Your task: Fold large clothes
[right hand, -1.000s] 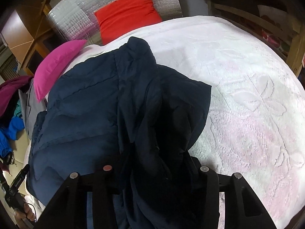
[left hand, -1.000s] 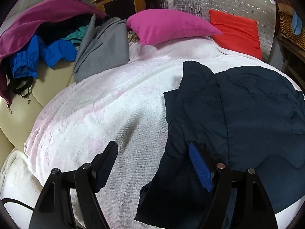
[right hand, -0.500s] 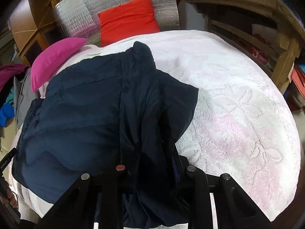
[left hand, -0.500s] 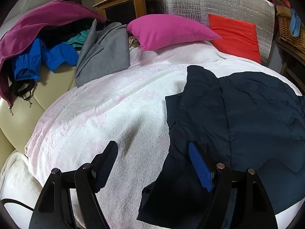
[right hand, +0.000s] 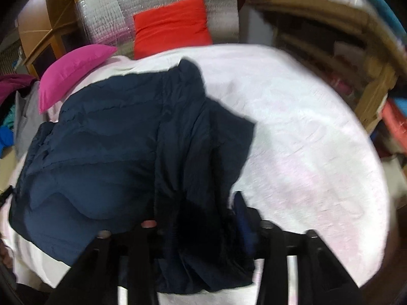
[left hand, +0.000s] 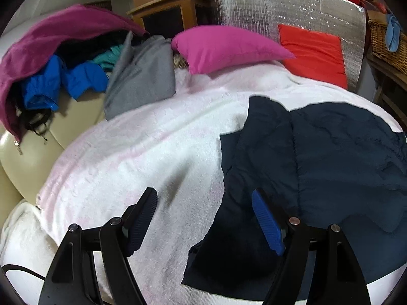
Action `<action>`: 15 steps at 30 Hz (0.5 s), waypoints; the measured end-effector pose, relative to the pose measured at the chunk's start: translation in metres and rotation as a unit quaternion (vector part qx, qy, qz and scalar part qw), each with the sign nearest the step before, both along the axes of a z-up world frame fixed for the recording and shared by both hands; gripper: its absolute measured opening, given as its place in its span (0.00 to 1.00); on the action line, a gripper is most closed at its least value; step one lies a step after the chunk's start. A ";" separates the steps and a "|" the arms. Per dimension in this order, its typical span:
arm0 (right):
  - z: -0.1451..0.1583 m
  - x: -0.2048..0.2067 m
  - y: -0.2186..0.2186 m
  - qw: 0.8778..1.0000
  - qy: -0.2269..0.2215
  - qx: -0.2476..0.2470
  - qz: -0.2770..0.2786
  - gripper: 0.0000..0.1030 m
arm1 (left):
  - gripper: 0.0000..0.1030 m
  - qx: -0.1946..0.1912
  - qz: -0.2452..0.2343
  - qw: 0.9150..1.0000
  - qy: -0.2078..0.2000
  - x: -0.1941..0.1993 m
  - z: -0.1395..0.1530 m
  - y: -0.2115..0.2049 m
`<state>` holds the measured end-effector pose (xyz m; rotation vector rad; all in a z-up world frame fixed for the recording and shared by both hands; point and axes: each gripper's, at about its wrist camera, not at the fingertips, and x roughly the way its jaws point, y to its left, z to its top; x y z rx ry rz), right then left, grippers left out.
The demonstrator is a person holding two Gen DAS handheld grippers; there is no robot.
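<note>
A large dark navy quilted jacket [left hand: 330,167] lies spread on a bed with a white and pink blanket [left hand: 142,152]. In the left wrist view its left edge and a folded flap lie under my left gripper [left hand: 203,218], which is open and empty just above the blanket and the jacket's edge. In the right wrist view the jacket [right hand: 106,147] fills the left and middle, with a bunched fold running down to my right gripper [right hand: 195,221], which is shut on that fold. The fabric hides most of its fingers.
A pink pillow [left hand: 226,48] and a red pillow [left hand: 315,53] lie at the head of the bed against a silver foil panel [left hand: 279,7]. A heap of grey, blue and maroon clothes [left hand: 76,71] sits at the left. Wooden shelves [right hand: 356,58] stand at the right.
My right gripper has pulled back and up with the jacket fold, and the view is now motion-blurred. The left gripper has stayed open and drifted slightly.
</note>
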<state>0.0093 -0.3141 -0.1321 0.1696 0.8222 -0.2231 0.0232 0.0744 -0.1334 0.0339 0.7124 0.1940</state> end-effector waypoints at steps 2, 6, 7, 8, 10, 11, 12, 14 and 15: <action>0.013 -0.014 0.002 1.000 -0.025 -0.012 -0.008 0.62 | 0.75 0.015 -0.001 1.000 -0.015 -0.011 0.013 -0.008; 0.040 -0.053 0.022 0.998 -0.061 -0.018 -0.004 0.68 | 0.84 0.041 -0.029 0.997 -0.058 -0.051 0.048 -0.028; 0.047 -0.062 0.028 0.998 -0.067 -0.018 0.001 0.68 | 0.85 0.050 -0.032 0.996 -0.065 -0.060 0.055 -0.033; 0.057 -0.074 0.038 0.997 -0.075 -0.020 0.003 0.68 | 0.85 0.060 -0.033 0.995 -0.073 -0.069 0.064 -0.039; 0.072 -0.091 0.050 0.996 -0.089 -0.020 0.004 0.69 | 0.87 0.087 -0.028 0.992 -0.089 -0.090 0.084 -0.052; 0.081 -0.100 0.060 0.995 -0.096 -0.024 0.007 0.71 | 0.89 0.102 -0.028 0.989 -0.101 -0.103 0.095 -0.060; 0.090 -0.108 0.068 0.994 -0.100 -0.032 0.007 0.71 | 0.89 0.110 -0.030 0.987 -0.111 -0.112 0.103 -0.064; 0.109 -0.127 0.084 0.992 -0.116 -0.039 0.005 0.72 | 0.94 0.120 -0.041 0.983 -0.134 -0.138 0.123 -0.072; 0.114 -0.137 0.090 0.992 -0.120 -0.039 0.008 0.72 | 0.94 0.118 -0.045 0.982 -0.141 -0.147 0.131 -0.073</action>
